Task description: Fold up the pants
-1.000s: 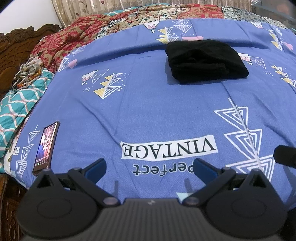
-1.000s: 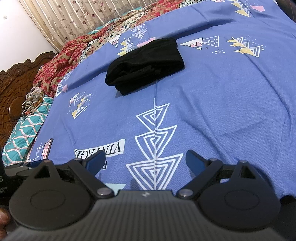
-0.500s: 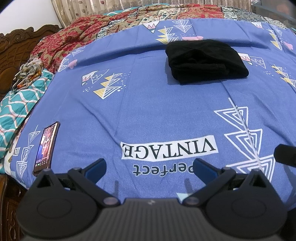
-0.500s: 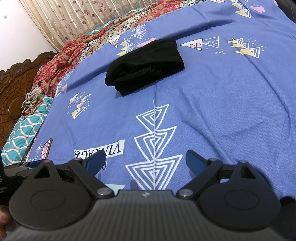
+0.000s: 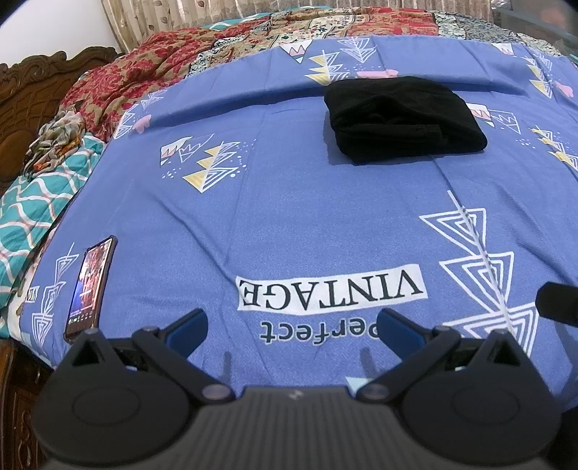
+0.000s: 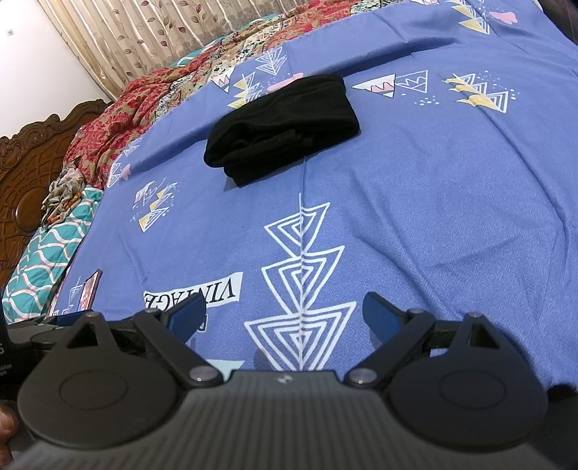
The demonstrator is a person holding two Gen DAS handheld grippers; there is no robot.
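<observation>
Black pants (image 5: pixel 402 117) lie folded into a compact stack on the blue patterned bedsheet (image 5: pixel 289 202), toward the far side of the bed; in the right wrist view the pants (image 6: pixel 283 121) sit far ahead at upper centre. My left gripper (image 5: pixel 290 327) hovers open over the near edge by the "VINTAGE" print, holding nothing. My right gripper (image 6: pixel 285 316) is open too, empty, above the white triangle pattern. Both are well short of the pants.
A phone (image 5: pixel 90 280) with a lit screen lies at the sheet's near left edge. A teal patterned quilt (image 5: pixel 29 202), a red floral blanket (image 5: pixel 126 79) and a carved wooden headboard (image 6: pixel 25 162) line the left side. Curtains (image 6: pixel 151 32) hang behind.
</observation>
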